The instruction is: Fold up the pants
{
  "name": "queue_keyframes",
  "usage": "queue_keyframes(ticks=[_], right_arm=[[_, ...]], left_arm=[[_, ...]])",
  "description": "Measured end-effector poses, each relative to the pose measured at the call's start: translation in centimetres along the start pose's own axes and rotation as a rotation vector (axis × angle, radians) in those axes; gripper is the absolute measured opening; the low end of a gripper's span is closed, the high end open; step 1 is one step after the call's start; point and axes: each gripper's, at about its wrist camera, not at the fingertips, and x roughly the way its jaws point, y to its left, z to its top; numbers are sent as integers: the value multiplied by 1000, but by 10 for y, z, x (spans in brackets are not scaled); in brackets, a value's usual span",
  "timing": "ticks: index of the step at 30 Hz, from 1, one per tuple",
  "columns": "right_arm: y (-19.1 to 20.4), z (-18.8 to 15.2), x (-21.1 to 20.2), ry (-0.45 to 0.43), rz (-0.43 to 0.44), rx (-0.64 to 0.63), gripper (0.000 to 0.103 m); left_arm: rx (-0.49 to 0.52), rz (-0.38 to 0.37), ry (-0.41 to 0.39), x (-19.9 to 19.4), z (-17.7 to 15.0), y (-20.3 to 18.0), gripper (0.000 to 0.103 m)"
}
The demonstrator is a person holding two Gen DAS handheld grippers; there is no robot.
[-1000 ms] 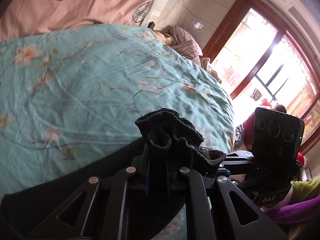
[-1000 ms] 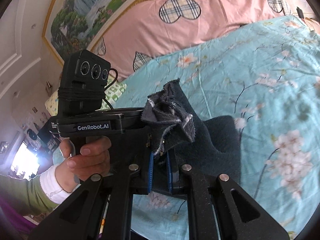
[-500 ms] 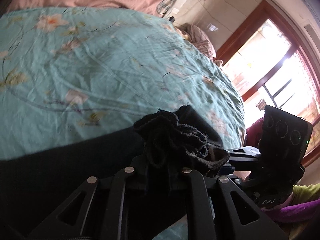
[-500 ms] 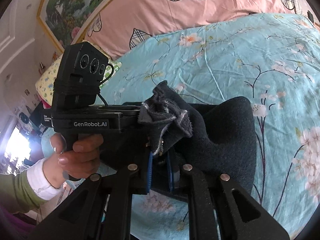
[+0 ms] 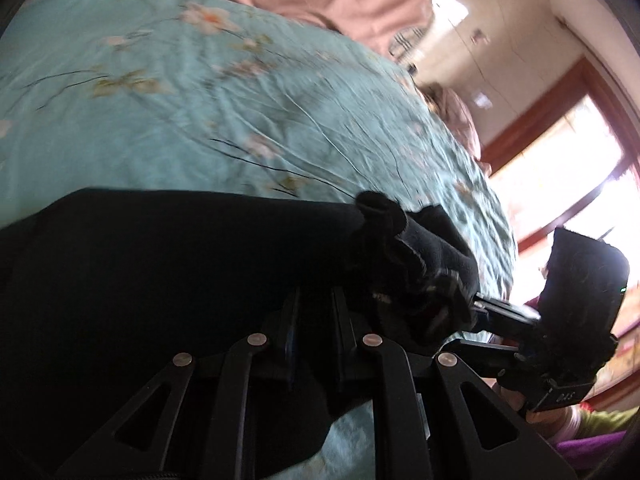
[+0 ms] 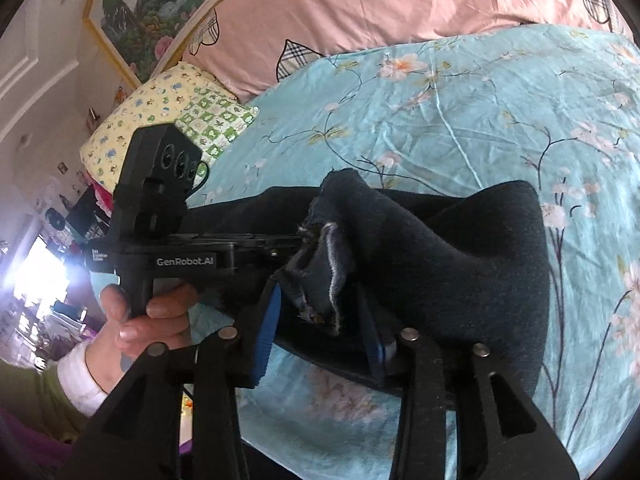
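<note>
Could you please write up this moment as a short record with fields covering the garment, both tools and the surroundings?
garment: dark pants lying across the bed, one bunched end raised off it
left tool: jaws close together, with dark cloth between them
right tool: jaws apart, blue pads showing, bunched cloth loose between them
surface: teal floral bedsheet
behind: pink bedding with plaid hearts; yellow patterned pillow; framed landscape picture
room: window with red-brown frame
</note>
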Motion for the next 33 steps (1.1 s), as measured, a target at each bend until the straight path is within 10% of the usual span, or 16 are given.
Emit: queue_keyframes(ticks=[33], right_arm=[[80, 60, 55, 102, 251, -148, 49]], left_arm=[[-413, 284, -333, -156, -84, 58, 28]])
